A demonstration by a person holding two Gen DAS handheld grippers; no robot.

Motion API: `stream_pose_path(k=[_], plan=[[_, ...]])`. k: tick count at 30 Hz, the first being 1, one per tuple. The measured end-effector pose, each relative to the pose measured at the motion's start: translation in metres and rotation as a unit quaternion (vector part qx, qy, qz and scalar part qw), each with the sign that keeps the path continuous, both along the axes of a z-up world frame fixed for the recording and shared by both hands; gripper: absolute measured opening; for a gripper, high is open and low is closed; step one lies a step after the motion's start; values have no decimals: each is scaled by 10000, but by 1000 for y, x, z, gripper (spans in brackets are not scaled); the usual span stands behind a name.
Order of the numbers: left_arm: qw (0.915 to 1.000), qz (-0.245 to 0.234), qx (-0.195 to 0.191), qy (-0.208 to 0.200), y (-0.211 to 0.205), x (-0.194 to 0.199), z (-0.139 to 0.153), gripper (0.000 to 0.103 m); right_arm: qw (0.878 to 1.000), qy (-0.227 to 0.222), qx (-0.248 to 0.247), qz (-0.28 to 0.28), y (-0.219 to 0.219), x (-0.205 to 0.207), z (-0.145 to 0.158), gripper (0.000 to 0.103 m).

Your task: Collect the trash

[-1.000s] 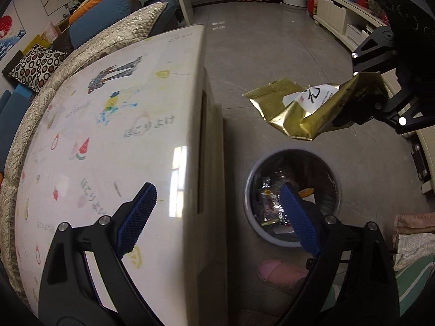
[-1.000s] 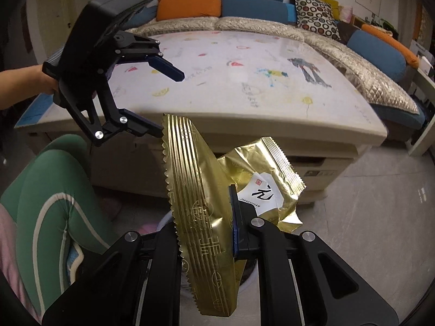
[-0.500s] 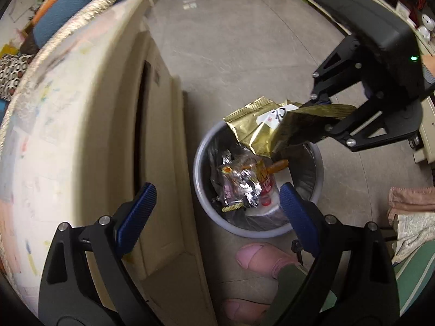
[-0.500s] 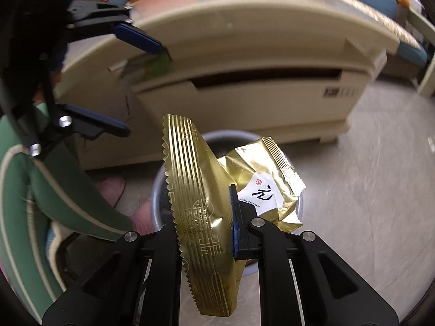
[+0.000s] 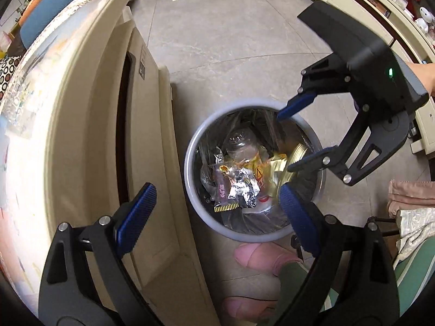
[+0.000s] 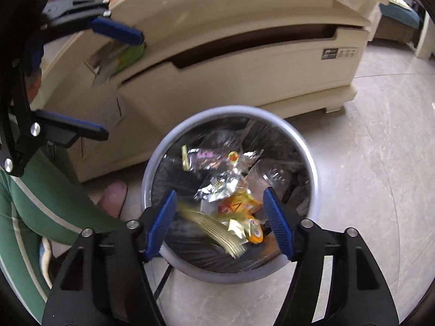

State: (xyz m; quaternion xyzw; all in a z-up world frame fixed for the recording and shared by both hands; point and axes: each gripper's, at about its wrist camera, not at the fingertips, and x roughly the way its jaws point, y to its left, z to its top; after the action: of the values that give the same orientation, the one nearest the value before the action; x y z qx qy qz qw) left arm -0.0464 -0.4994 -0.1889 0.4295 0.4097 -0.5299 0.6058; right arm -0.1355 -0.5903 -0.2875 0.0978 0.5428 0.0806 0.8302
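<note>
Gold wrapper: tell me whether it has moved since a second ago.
Yes. The gold wrapper has dropped out of the open right hand-held gripper and down inside the trash bin, where it lies among the other trash.

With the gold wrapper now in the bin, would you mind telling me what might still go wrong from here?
1. The gold wrapper lies high on the heap near the trash bin rim, so it may slide back out.
2. The right gripper hangs open just over the rim and could knock the bin when lifted.
3. The pink slipper sits against the bin, so a step may tip it.
</note>
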Motion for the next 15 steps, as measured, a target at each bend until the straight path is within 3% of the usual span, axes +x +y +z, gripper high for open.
stream_pose_path(k=[15], plan=[[9990, 20, -377, -220, 2, 1, 41, 90, 9973, -655, -329, -3, -17, 5, 83, 71]])
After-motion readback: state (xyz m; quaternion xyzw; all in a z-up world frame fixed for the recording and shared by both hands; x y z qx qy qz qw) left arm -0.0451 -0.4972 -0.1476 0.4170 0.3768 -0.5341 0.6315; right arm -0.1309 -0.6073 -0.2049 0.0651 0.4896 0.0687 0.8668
